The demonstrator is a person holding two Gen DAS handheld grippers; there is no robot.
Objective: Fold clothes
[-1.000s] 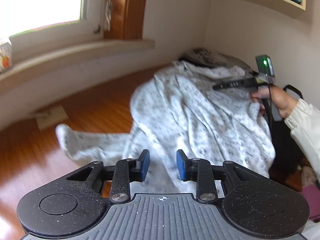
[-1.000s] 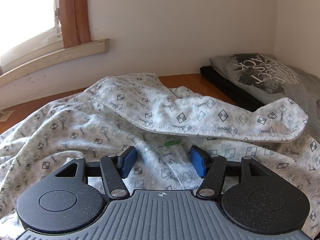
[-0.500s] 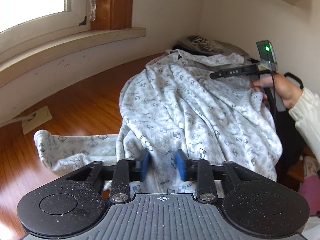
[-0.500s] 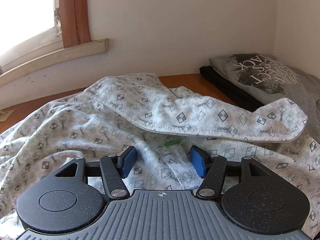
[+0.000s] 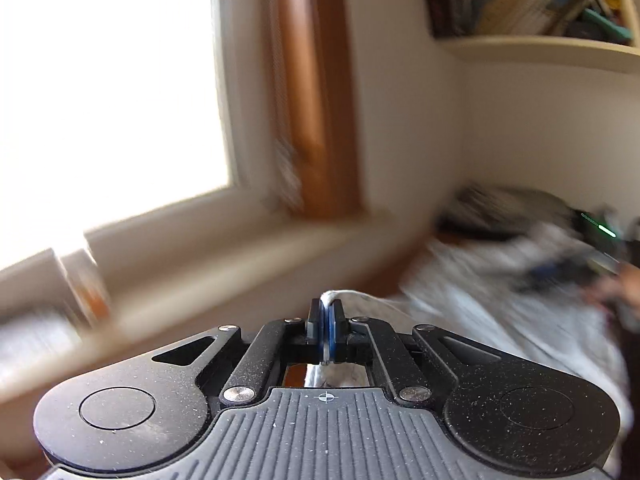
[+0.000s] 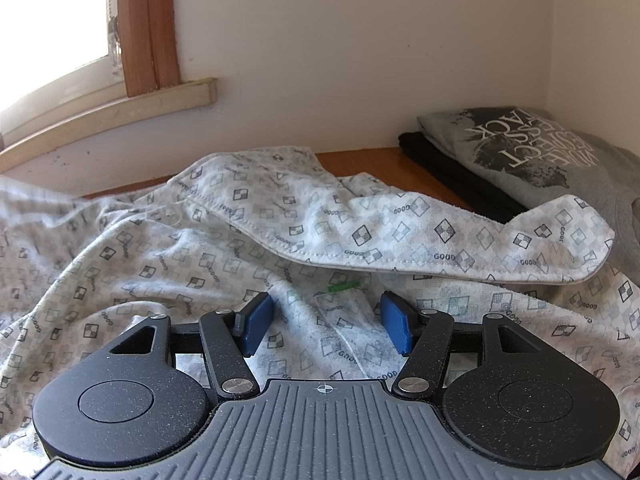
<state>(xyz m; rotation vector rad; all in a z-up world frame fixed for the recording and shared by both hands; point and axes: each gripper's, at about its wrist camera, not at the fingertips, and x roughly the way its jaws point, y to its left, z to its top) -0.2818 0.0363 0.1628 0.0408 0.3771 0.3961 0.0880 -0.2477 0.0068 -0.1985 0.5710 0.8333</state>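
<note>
Underfoot, wooden floor [image 6: 360, 160] by a sunlit window [image 5: 112, 92]; left hand-held gripper [image 5: 326, 320] pinching patterned garment [image 6: 280, 232], right hand-held gripper [image 6: 326, 322] spread.

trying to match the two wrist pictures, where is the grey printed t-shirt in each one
Left wrist view: the grey printed t-shirt is a blurred dark patch at the right, in the far corner by the wall, beyond the patterned garment.
Right wrist view: it lies folded at the upper right, on a black garment, behind the patterned garment's flap.
Shared landmark: the brown wooden window frame, upper middle in the left view, upper left in the right view.
</note>
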